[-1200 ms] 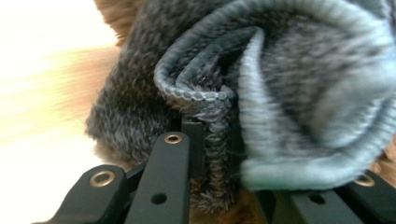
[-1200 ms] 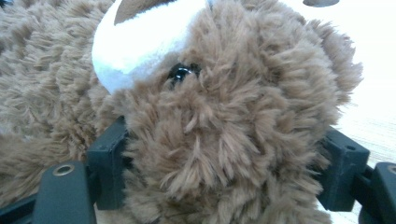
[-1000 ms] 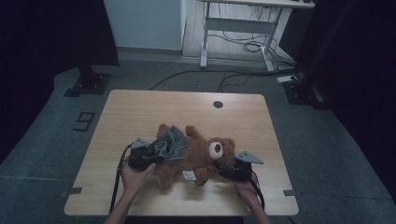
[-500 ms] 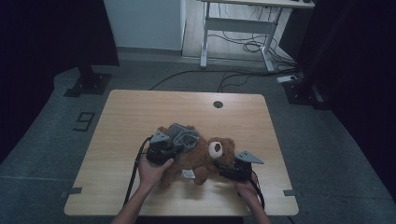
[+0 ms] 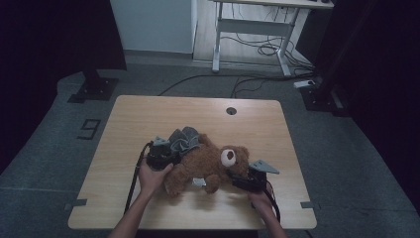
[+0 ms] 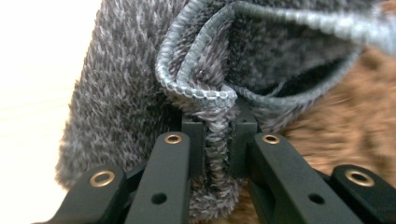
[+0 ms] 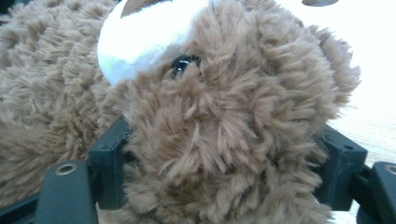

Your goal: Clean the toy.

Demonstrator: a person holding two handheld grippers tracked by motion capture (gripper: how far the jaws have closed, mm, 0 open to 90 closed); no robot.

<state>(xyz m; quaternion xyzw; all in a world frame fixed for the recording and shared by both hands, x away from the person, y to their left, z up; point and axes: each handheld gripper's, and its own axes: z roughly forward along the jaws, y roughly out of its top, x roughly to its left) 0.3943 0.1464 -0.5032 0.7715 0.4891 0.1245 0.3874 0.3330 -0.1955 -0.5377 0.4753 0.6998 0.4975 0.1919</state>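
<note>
While both grippers are engaged, the scene is set out from the largest thing to the smallest:

Table (image 5: 148, 119): a pale wooden top on which everything is rested; a small round cable hole is seen near its far edge.

Teddy bear (image 5: 208, 166): laid on its back near the middle of the table, head toward the person's right. It is judged light, soft and squashy, with long plush that gives under pressure; a hold on the head or a limb is likely to be firm, while loose fur alone could slip.

Grey knitted garment (image 5: 182, 140): bunched at the bear's lower body, touching it. It is judged limp and stretchy, with no stiffness of its own; the stitched hem (image 6: 196, 91) is the strongest place to be taken hold of.

Right gripper (image 5: 237, 182): its jaws are spread wide around the bear's head (image 7: 224, 140), and the plush is pressed in at both sides.

Left gripper (image 5: 166, 148): its jaws are pressed nearly together, and a fold of the garment's edge is pinched between them.

Risk: the knit is judged likely to stretch or slide out of the pinch if it is pulled hard.
</note>
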